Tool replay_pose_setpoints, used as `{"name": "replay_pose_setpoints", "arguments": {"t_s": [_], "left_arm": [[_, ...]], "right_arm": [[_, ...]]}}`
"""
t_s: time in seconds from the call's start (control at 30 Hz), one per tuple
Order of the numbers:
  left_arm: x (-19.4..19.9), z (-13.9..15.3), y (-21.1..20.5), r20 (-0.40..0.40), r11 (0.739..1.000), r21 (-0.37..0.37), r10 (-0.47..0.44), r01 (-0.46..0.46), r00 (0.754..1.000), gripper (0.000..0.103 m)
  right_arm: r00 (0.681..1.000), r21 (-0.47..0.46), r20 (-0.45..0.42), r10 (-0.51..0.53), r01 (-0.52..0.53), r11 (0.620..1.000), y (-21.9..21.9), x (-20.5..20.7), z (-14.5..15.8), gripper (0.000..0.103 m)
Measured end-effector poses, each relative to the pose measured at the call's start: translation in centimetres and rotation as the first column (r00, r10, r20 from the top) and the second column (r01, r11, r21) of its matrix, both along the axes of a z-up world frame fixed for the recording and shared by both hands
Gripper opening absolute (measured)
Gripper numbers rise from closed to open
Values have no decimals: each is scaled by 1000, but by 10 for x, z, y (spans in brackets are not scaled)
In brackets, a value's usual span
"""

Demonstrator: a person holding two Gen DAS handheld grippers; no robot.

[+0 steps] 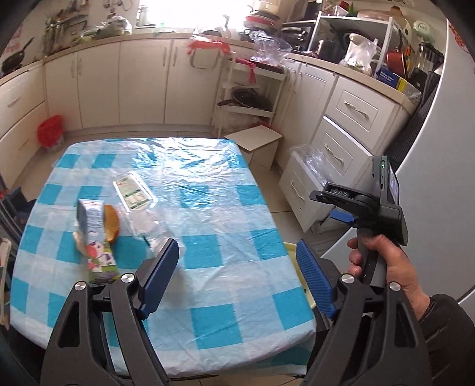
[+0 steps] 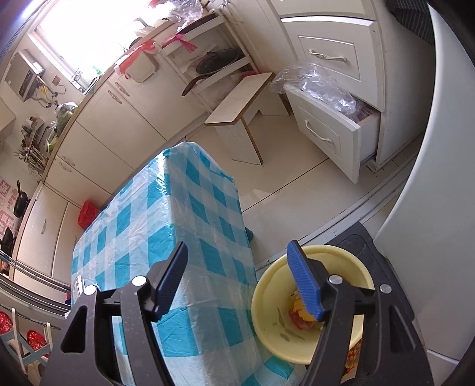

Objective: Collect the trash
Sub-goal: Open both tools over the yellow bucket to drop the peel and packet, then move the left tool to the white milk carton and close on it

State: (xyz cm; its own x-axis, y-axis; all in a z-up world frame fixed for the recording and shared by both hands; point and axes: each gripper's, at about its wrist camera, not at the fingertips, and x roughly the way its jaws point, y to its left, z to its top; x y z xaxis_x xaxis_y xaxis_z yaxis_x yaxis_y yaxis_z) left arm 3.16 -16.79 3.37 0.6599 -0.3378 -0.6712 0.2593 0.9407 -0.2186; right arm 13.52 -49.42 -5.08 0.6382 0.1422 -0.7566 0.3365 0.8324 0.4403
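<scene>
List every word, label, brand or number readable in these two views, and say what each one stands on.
"DAS" – on the black top of the right hand-held gripper, left wrist view.
Milk carton on the table: cartoon cow print, wording too blurred to read.
Green and white packet: print too small to read.
Blue box on the counter: white lettering, unreadable.
Red and white wall signs: characters too blurred to read.

kitchen | cream cabinets (image 1: 142, 83) | bright window (image 1: 190, 12) — glare | tile floor (image 2: 297, 190) | drawer (image 2: 329, 130) open
</scene>
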Motion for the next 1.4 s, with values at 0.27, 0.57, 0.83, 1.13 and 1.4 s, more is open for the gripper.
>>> {"name": "replay_pose_setpoints", "arguments": {"t_s": [0.27,0.57,0.83,1.13,1.4], "left_arm": [[-1,-7,58,-36,991,-23,129,-130,991,79],[-7,-22,99,-59,976,-9,216,-217,974,79],[-6,-44,138,-77,941,46,339,-336,938,79],[0,-70,190,-154,890,42,455,-454,877,79],[21,-59,154,-139,927,43,375,-372,917,80]], "right_arm": [[1000,-52,-11,14,-15,999,17,8,-1,71],[1000,-71,-25,14,-16,997,27,14,-6,71],[1000,-54,-15,28,-28,998,30,13,-4,71],[1000,20,7,15,-15,1000,23,9,-3,71],[1000,84,8,22,-23,996,21,10,-5,71]]}}
